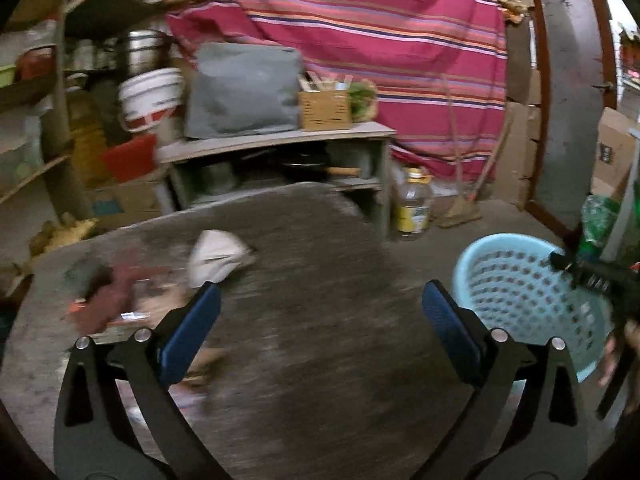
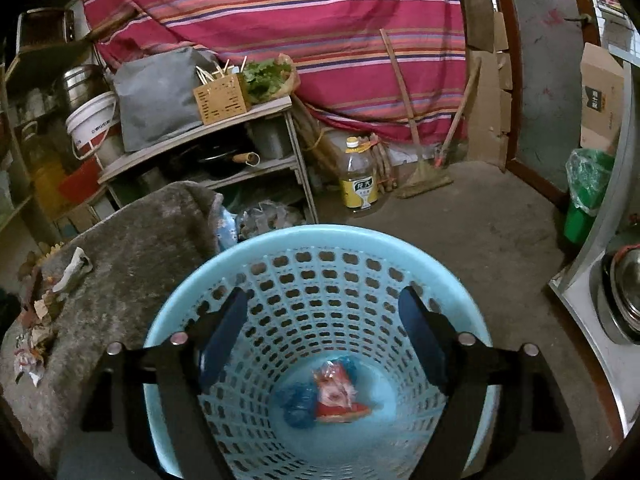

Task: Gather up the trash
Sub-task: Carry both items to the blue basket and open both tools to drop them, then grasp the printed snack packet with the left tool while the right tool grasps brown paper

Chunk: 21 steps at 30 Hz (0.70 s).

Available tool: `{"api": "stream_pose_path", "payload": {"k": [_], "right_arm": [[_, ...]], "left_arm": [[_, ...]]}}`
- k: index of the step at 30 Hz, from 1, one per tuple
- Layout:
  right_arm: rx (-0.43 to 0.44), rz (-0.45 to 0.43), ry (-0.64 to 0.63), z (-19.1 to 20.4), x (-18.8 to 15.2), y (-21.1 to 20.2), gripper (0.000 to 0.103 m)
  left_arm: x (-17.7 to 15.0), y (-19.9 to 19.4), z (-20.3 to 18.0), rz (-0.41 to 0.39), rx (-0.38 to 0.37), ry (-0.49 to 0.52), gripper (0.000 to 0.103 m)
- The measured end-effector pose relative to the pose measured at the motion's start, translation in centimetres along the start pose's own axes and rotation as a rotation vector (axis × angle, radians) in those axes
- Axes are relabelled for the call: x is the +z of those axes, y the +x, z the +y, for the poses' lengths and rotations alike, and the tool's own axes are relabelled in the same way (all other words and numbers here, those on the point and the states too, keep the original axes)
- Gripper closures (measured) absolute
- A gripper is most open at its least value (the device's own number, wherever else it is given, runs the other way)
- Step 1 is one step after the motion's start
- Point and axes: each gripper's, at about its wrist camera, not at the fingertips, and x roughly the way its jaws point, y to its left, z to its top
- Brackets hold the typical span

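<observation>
My left gripper (image 1: 320, 304) stands wide open over the grey cloth-covered table (image 1: 312, 320), with nothing between its blue pads. Crumpled white paper (image 1: 216, 258) and a blurred heap of reddish wrappers (image 1: 112, 300) lie on the table to its left. The light blue perforated basket (image 1: 520, 292) sits to its right, with the right gripper's black body at its rim. My right gripper (image 2: 322, 308) hangs open above the basket (image 2: 320, 240). A red-and-white wrapper (image 2: 338, 394) and a blue wrapper (image 2: 296, 404) lie on the basket's bottom, clear of the pads. More scraps (image 2: 36, 320) and white paper (image 2: 74, 268) rest on the table's left side.
A low shelf unit (image 2: 224, 128) with a grey bag, a wooden box and greens stands behind the table. On the floor are an oil bottle (image 2: 358, 176), a broom (image 2: 424, 176) and a green-lined bin (image 2: 586, 200). A striped red cloth covers the back wall. A metal counter (image 2: 600, 312) edges the right.
</observation>
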Motion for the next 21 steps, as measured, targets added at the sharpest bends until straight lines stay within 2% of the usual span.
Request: {"api": "stream_pose_path", "payload": {"k": [3, 9, 16, 21], "right_arm": [[-0.004, -0.028, -0.034, 2.6, -0.1, -0.5, 0.016], [0.050, -0.028, -0.099, 9.0, -0.6, -0.3, 0.016], [0.121, 0.000, -0.162, 15.9, -1.9, 0.3, 0.016], [0.124, 0.025, -0.222, 19.4, -3.3, 0.9, 0.016]], "left_arm": [[-1.1, -0.5, 4.0, 0.015, 0.051, -0.016, 0.005], [-3.4, -0.1, 12.5, 0.060, 0.175, -0.073, 0.005], [-6.5, 0.8, 20.5, 0.136, 0.250, -0.188, 0.005], [-8.6, 1.6, 25.0, 0.218, 0.237, -0.299, 0.005]]}}
